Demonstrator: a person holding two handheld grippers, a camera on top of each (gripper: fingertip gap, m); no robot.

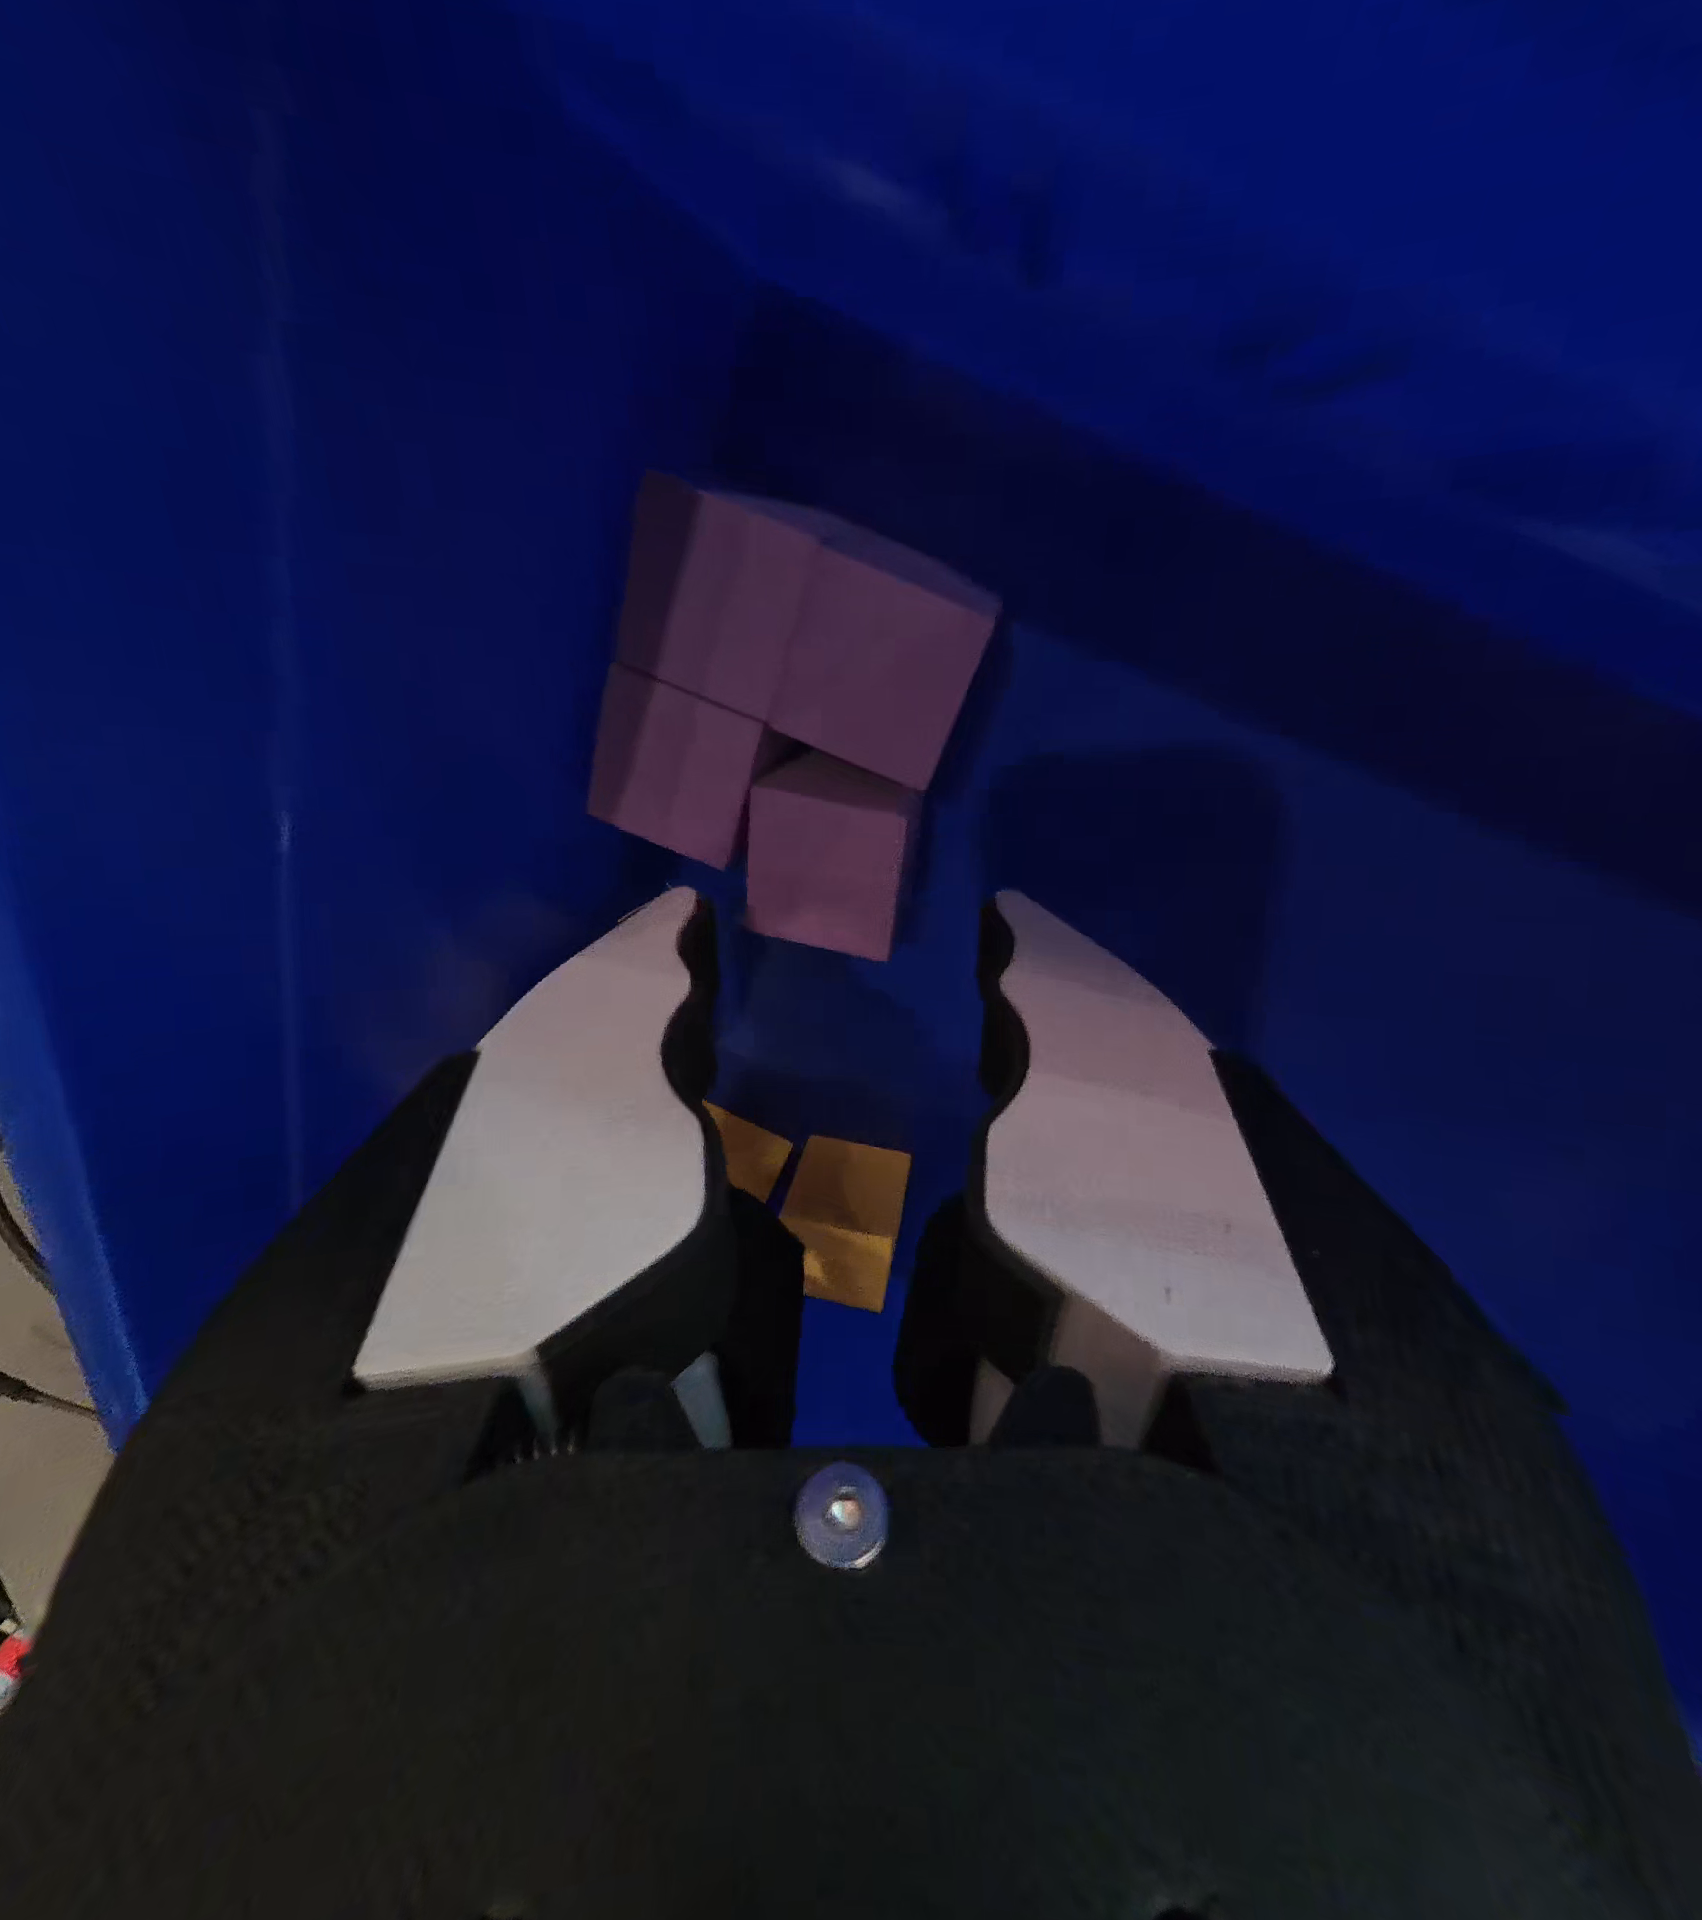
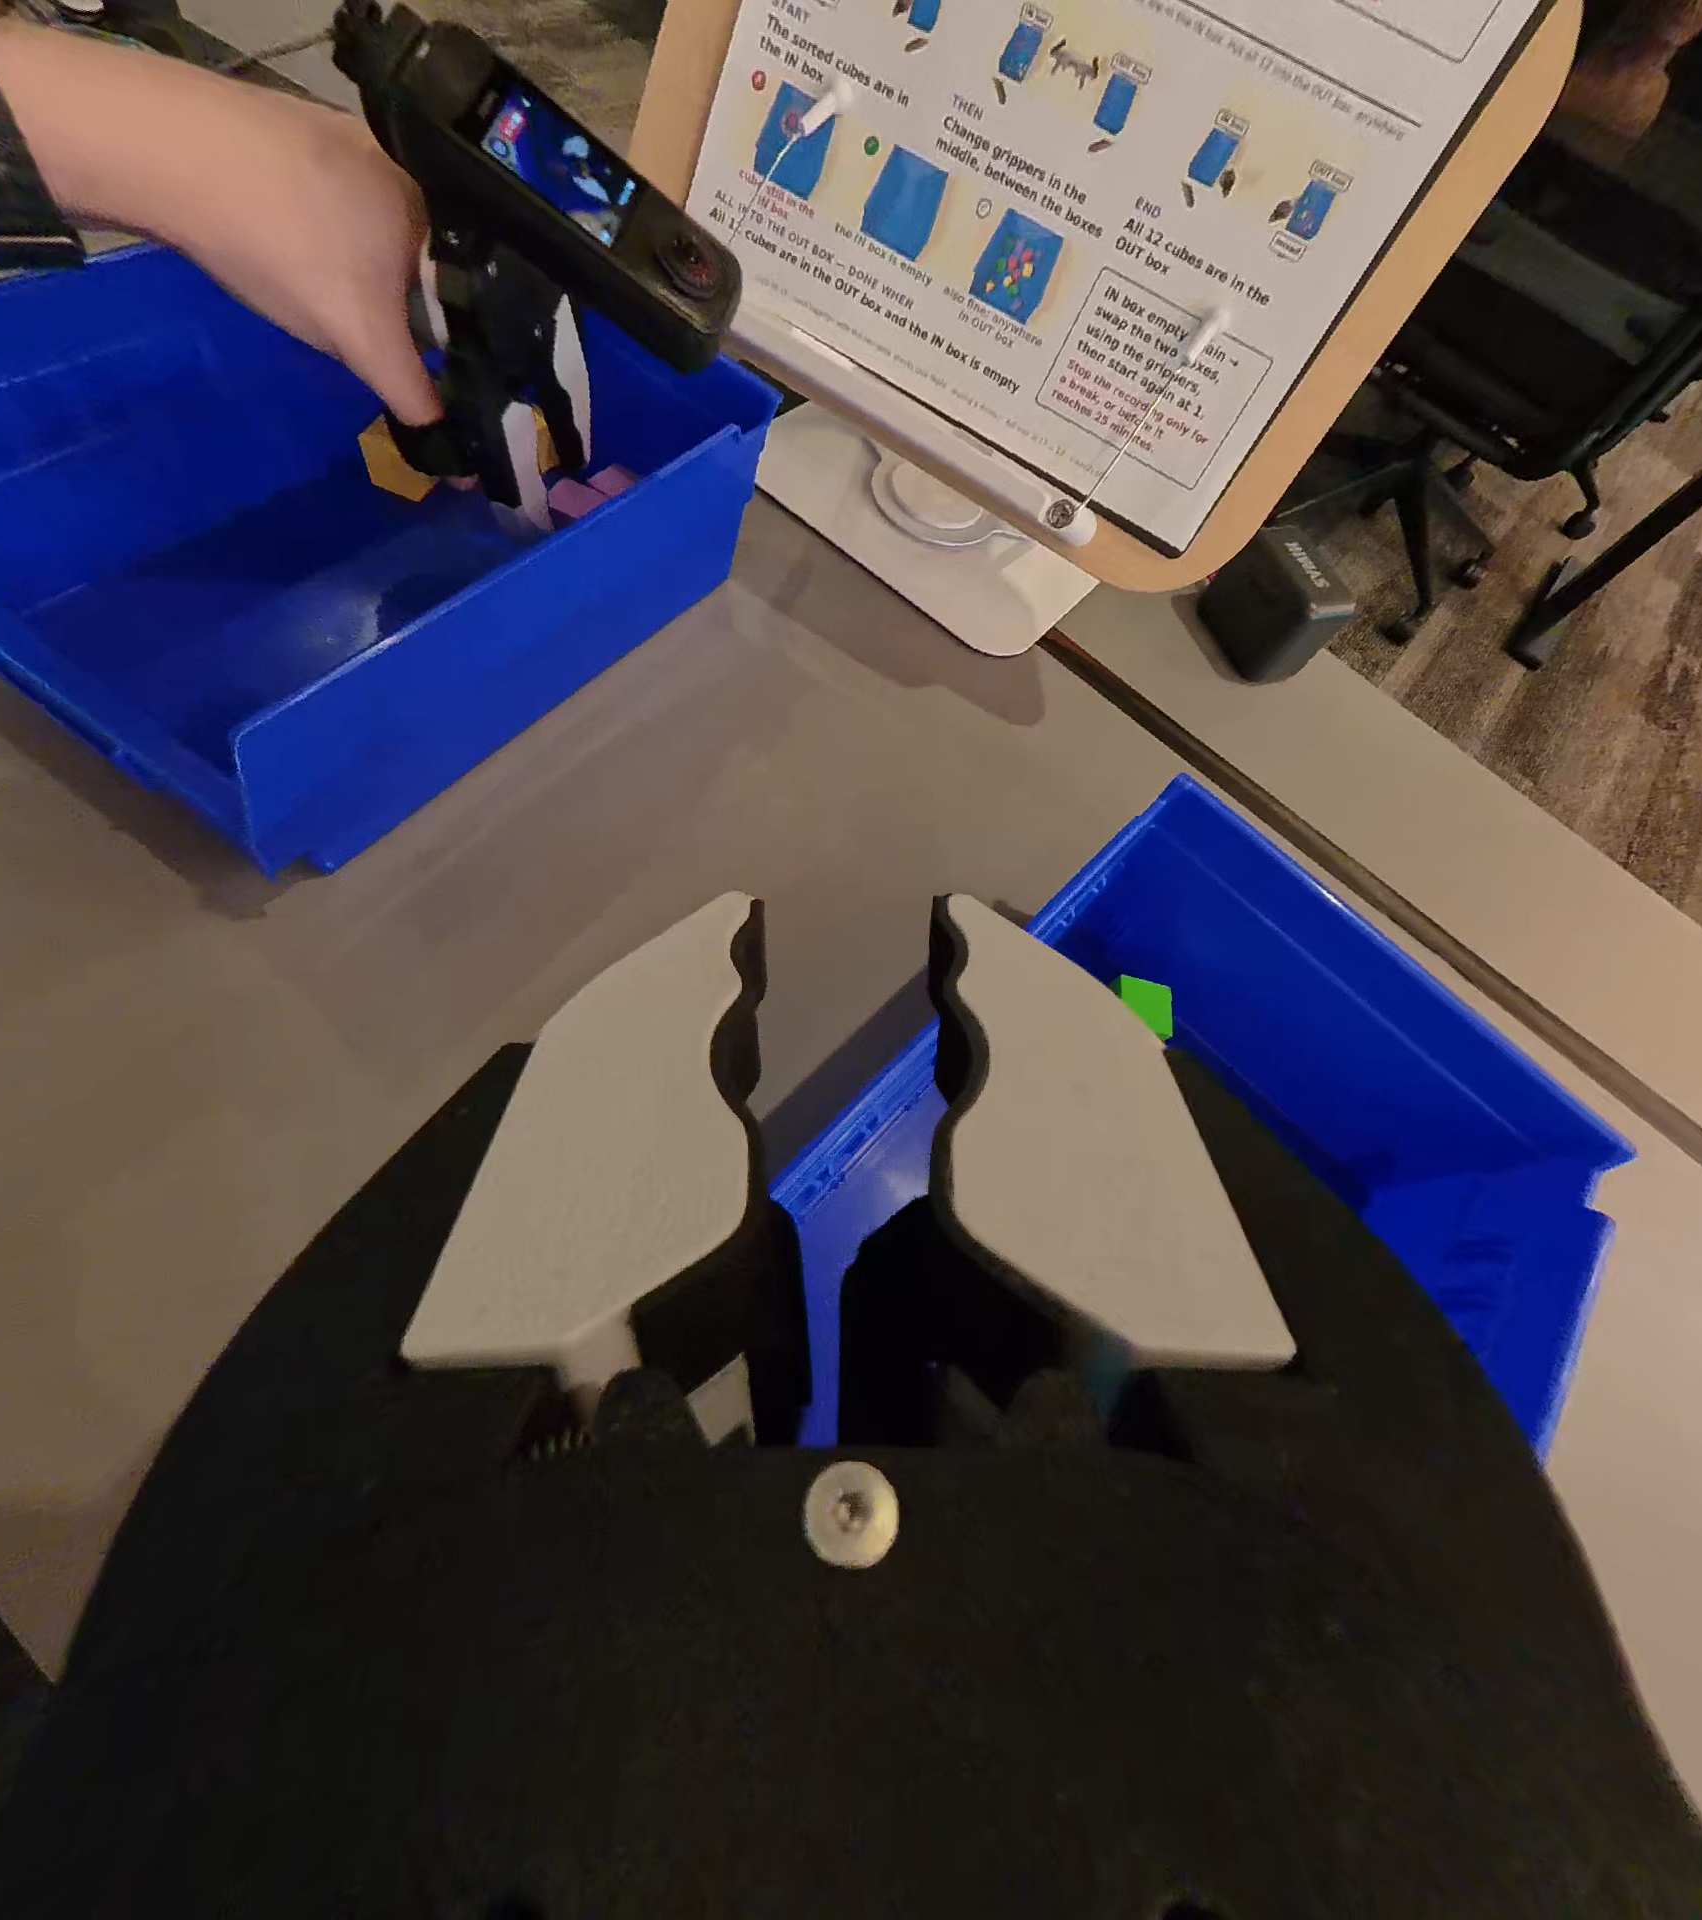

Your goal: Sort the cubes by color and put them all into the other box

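Room: grey surface (image 2: 618, 790) with two blue bins, a stand-up instruction board (image 2: 1086, 239) at the far side, wood-look floor and chair legs to the far right.
Left tool: left tool (image 1: 839, 914) is released, its pale fingers (image 1: 577, 1122) spread with nothing between them; it sits low inside the far-left bin (image 2: 473, 665), held by a hand (image 2: 234, 239).
Nearest to it: purple cubes (image 1: 785, 707), four packed tight against the bin's corner, just ahead of the tips; whether the tips touch the nearest cube cannot be told.
Beneath it: yellow cubes (image 1: 842, 1210) lie on the bin floor, back under the jaws.
Right tool: right tool (image 2: 847, 909) is also released and empty, hovering above the near-right bin (image 2: 1346, 997) and the bare surface beside it.
In that bin: one green cube (image 2: 1146, 1003), partly hidden behind the right finger, near the far wall.
Handling: the cubes look small, light and rigid, with flat matte faces, so probably not slippery or fragile; a firm pinch should do no harm.
Where to hold: two opposite flat faces of a single cube. The nearest purple one stands a little proud of the rest, so its side faces look freest; the others are hemmed in by neighbours and the wall.
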